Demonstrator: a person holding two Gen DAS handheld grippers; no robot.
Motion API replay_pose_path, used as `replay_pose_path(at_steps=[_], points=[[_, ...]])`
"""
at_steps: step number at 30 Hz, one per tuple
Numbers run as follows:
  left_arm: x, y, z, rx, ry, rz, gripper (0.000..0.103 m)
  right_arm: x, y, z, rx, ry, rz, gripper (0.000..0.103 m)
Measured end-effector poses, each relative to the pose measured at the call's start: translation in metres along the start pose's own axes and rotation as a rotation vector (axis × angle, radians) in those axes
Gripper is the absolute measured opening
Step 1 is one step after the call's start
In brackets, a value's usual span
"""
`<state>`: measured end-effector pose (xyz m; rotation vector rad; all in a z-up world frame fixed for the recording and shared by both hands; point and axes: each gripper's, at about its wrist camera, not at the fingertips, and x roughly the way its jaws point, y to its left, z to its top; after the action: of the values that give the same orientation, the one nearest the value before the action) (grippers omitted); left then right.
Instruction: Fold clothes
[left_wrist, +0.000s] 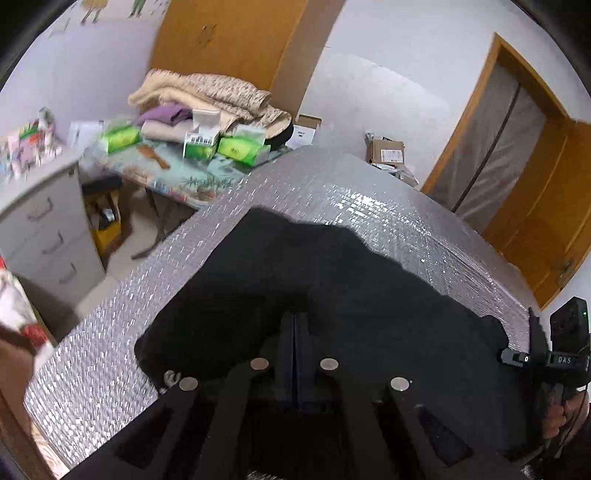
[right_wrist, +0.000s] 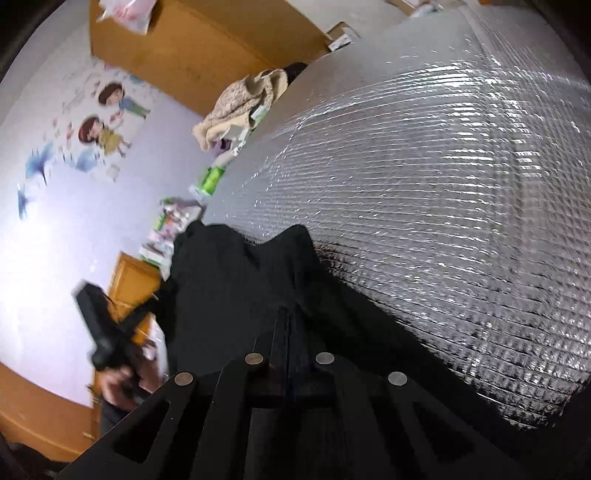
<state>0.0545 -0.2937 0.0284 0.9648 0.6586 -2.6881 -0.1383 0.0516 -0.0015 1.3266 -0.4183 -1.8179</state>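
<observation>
A black garment (left_wrist: 332, 280) lies partly spread on the silver foil mat (left_wrist: 369, 199). In the left wrist view my left gripper (left_wrist: 294, 316) has its fingers pressed together over the garment's near edge, shut on the dark cloth. The right gripper (left_wrist: 533, 332) shows at the right edge, held by a hand at the garment's other end. In the right wrist view my right gripper (right_wrist: 290, 313) is likewise shut with the black garment (right_wrist: 236, 280) bunched and lifted around it. The left gripper (right_wrist: 147, 306), blurred, stands at the cloth's far corner. Black on black hides the exact pinch points.
The foil mat (right_wrist: 443, 184) stretches wide beyond the garment. Past its far edge stand a side table (left_wrist: 192, 177) with folded blankets (left_wrist: 221, 96) and green tissue packs (left_wrist: 242, 149), a grey drawer cabinet (left_wrist: 48, 229), cardboard boxes (left_wrist: 386, 151) and a wooden door (left_wrist: 546, 206).
</observation>
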Motion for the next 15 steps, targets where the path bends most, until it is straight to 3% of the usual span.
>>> replay_pose_path(at_steps=[2, 7, 12, 15], points=[[-0.005, 0.002, -0.003, -0.007, -0.006, -0.002, 0.001, -0.012, 0.008, -0.002, -0.047, -0.025, -0.023, 0.006], [-0.025, 0.006, -0.008, -0.005, -0.068, 0.002, 0.001, -0.037, 0.022, -0.016, -0.119, -0.036, -0.007, 0.006], [-0.015, 0.030, -0.018, -0.077, -0.043, -0.010, 0.001, -0.020, 0.013, -0.037, -0.080, 0.014, -0.022, 0.006], [-0.030, 0.019, -0.014, -0.065, -0.067, -0.015, 0.001, -0.021, 0.011, -0.038, -0.066, 0.001, -0.015, 0.006]])
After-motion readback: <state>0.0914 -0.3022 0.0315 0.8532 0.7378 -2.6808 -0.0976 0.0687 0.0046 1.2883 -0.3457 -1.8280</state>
